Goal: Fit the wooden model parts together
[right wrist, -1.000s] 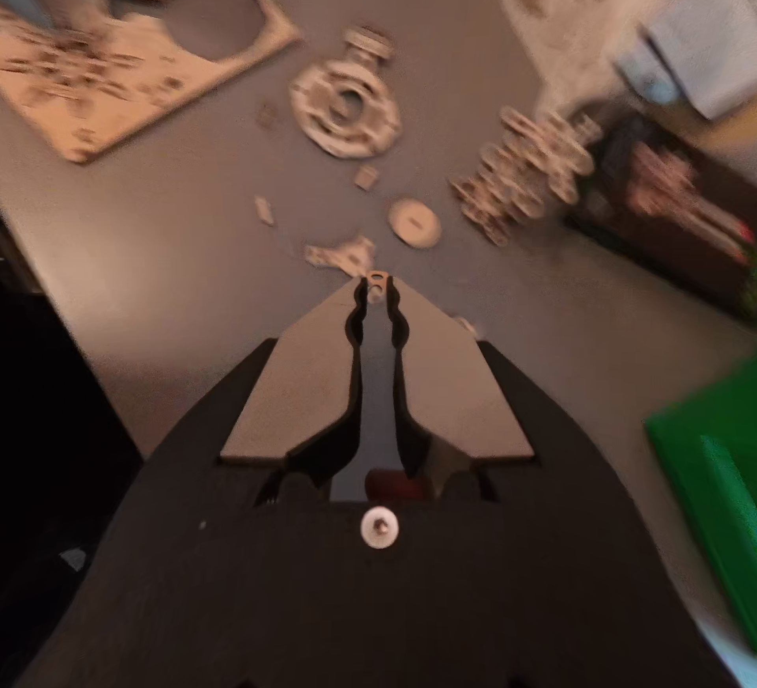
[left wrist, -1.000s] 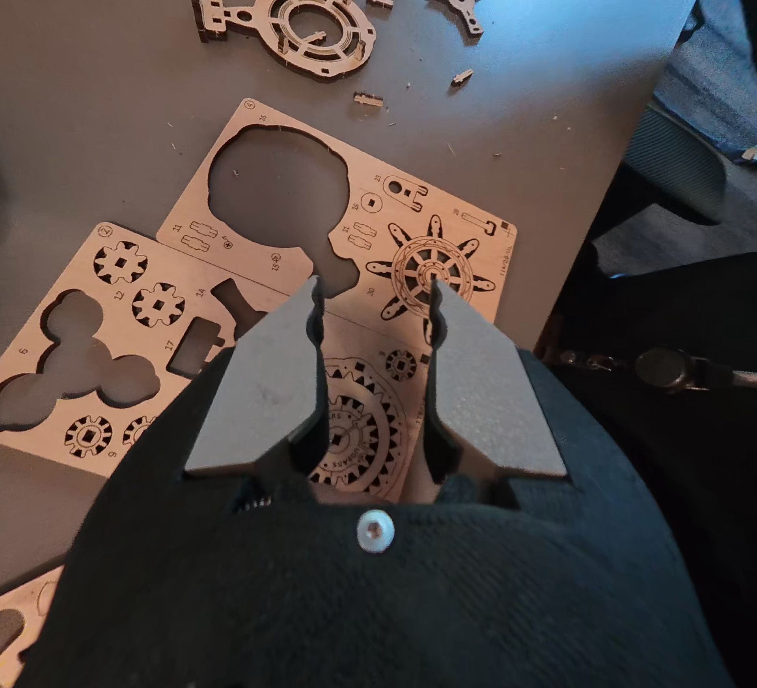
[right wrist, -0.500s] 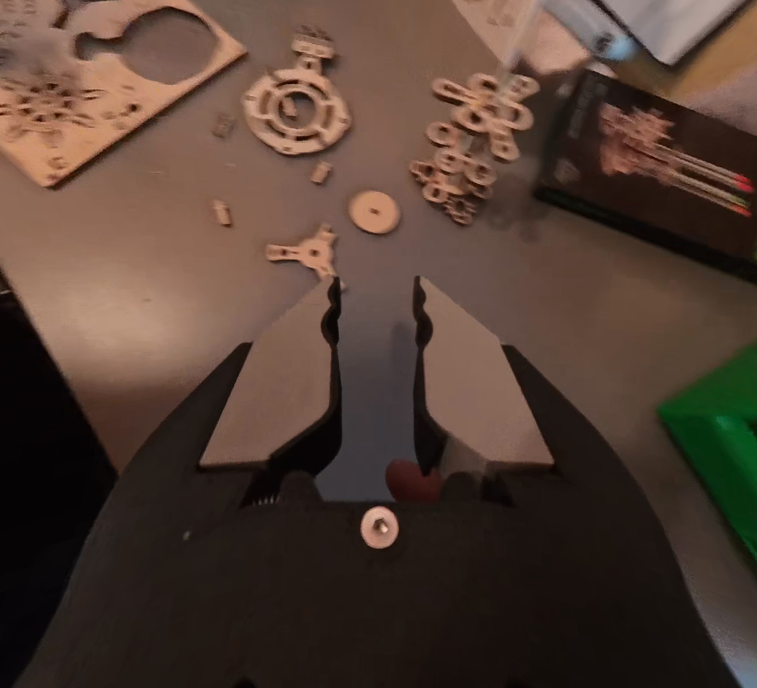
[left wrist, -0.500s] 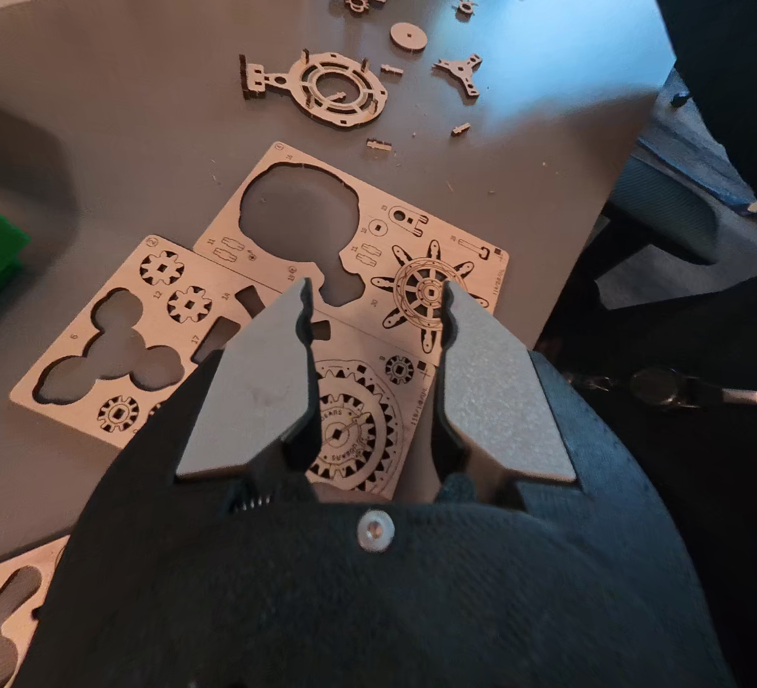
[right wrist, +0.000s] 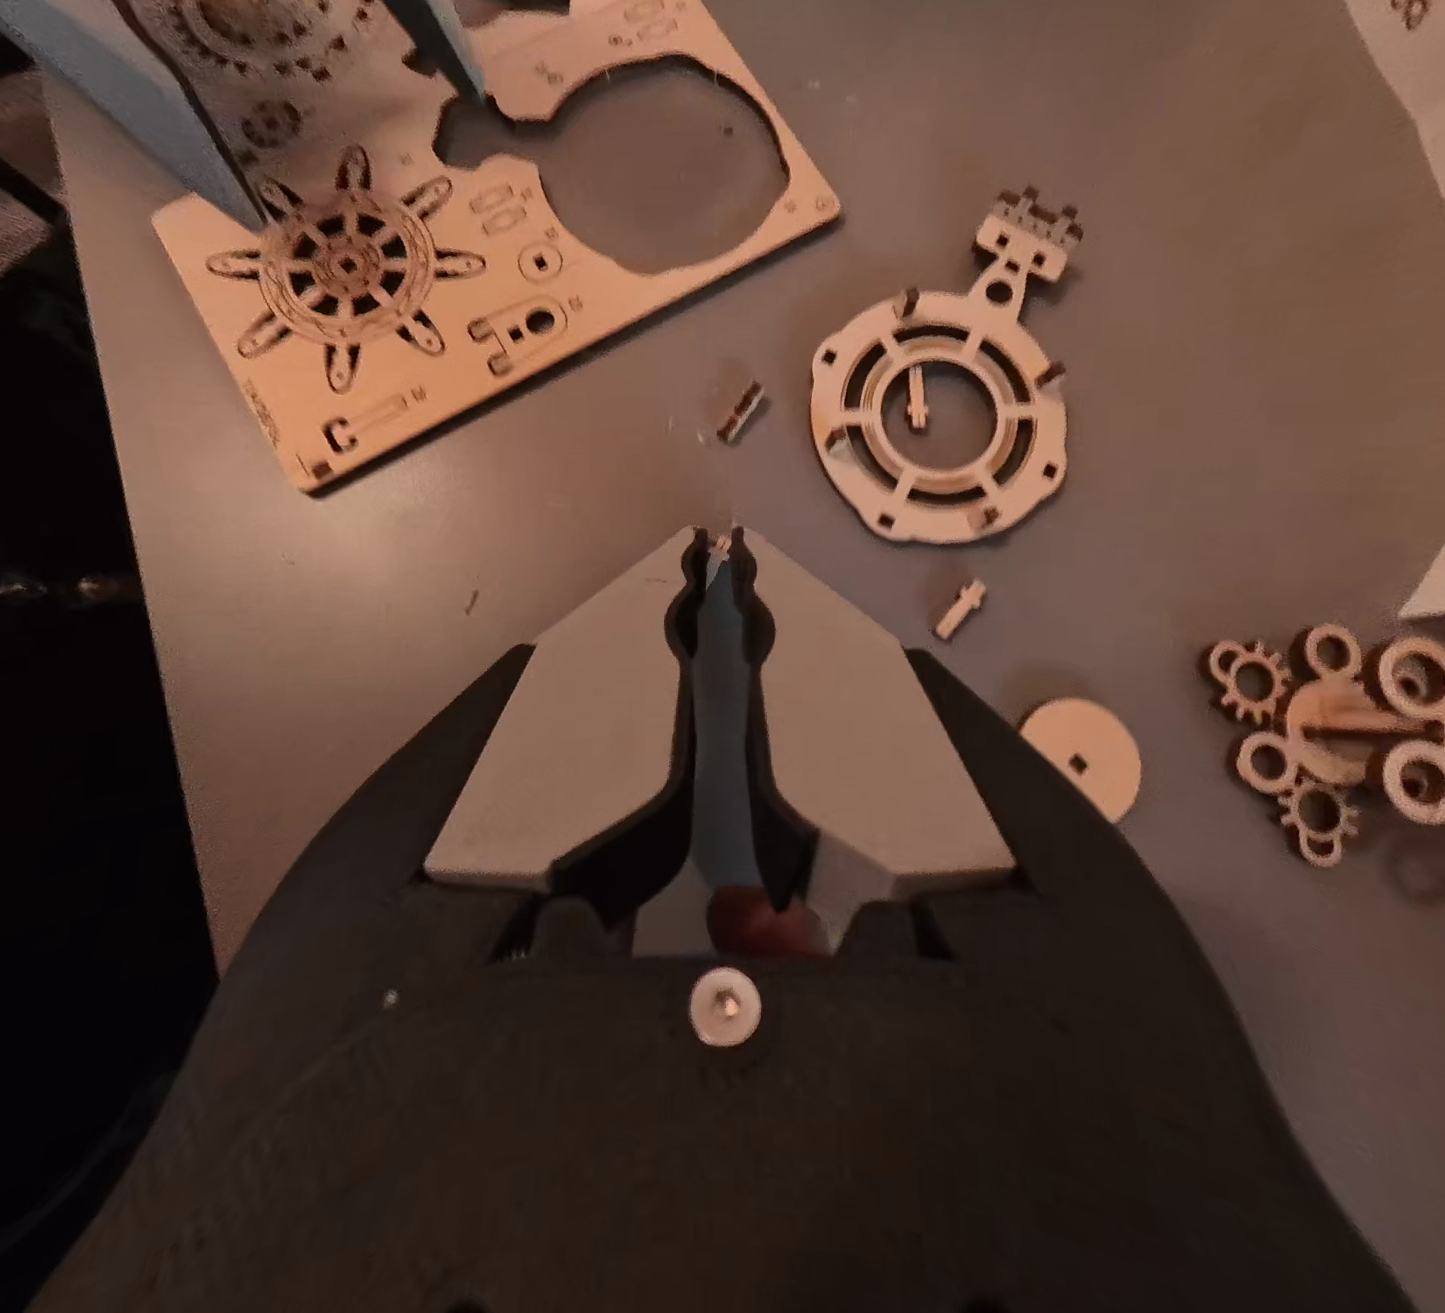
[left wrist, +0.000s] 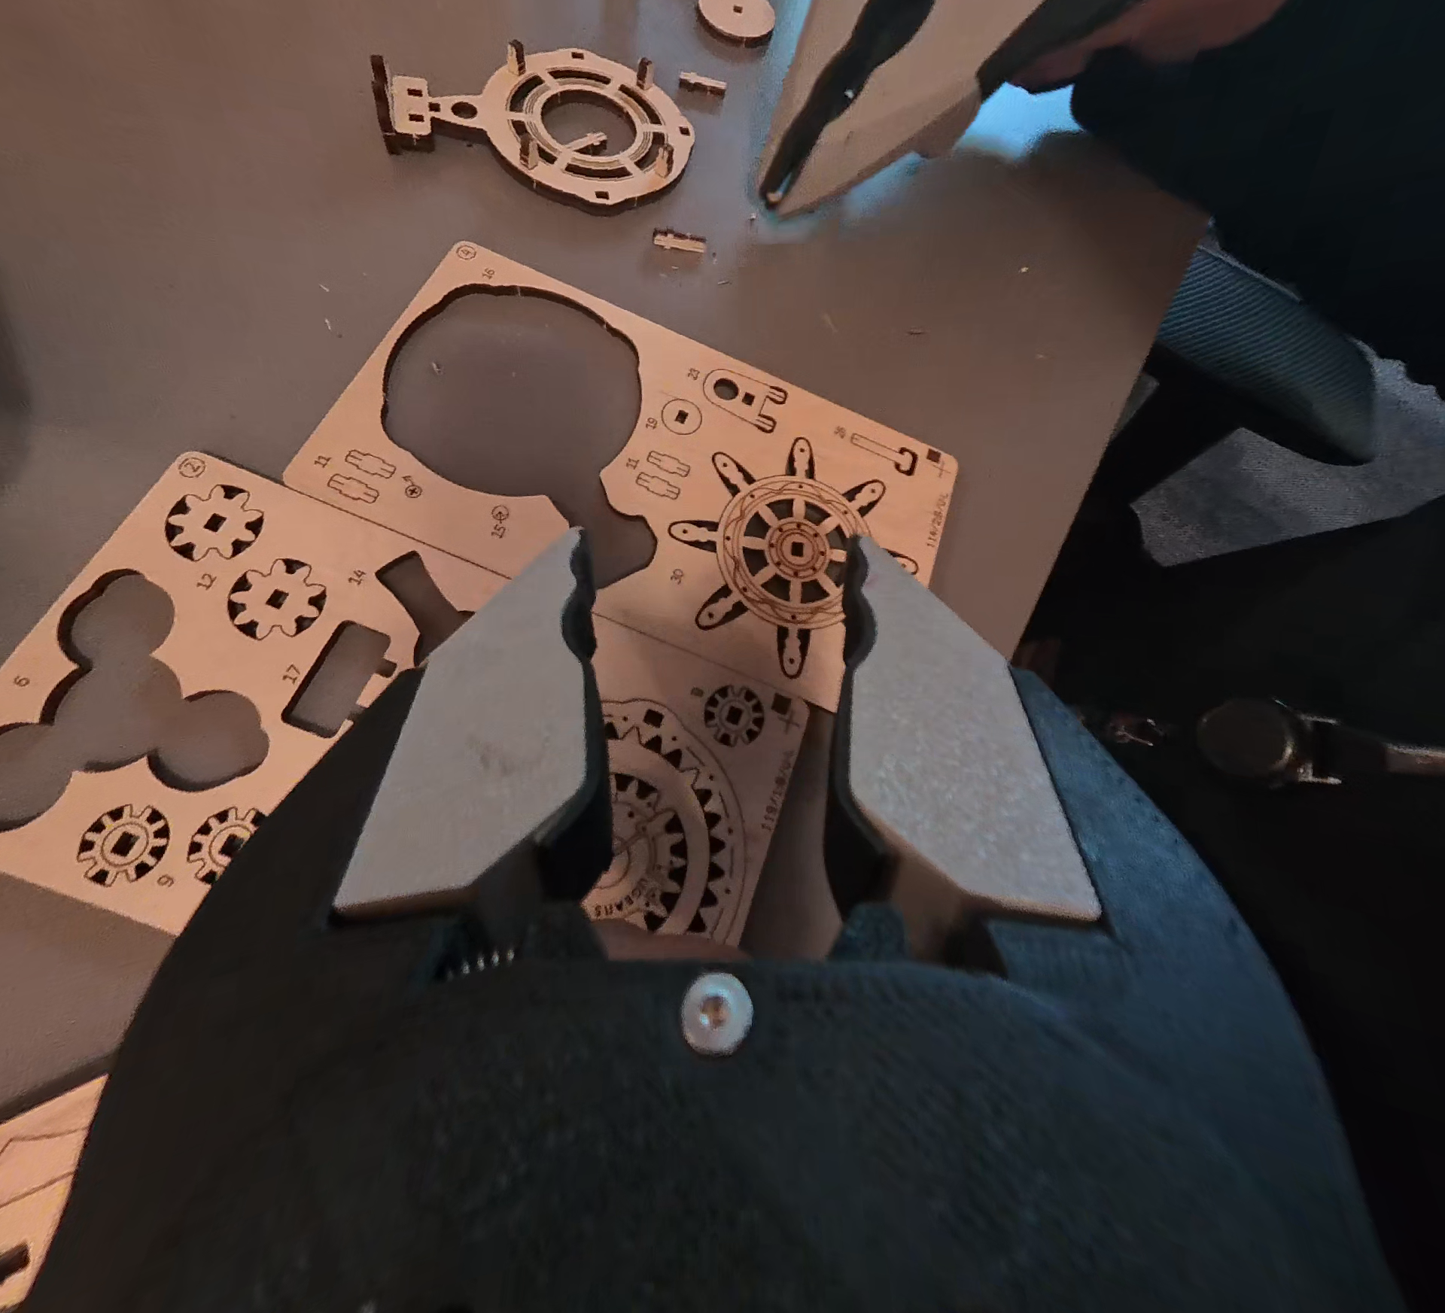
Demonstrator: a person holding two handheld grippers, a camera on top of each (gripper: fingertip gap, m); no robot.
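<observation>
In the left wrist view, the left gripper fills the bottom of the frame with its fingers spread wide and nothing between them, hanging over the wooden sheets in the middle. The ring frame lies in the upper middle on the grey table, with a small peg just below it. The right gripper comes in from the upper right, tip down near the table. In the right wrist view, the right gripper is squeezed nearly closed on a tiny wooden bit at its tip in the middle of the frame. The ring frame sits to the right, the round disc lower right, the gear cluster at the far right edge. The bit is so small that it could slip out or snap if the pinch is off. Half a second ago the right fingers were apart and empty, and the three-armed piece that lay just ahead of them is now out of sight.
</observation>
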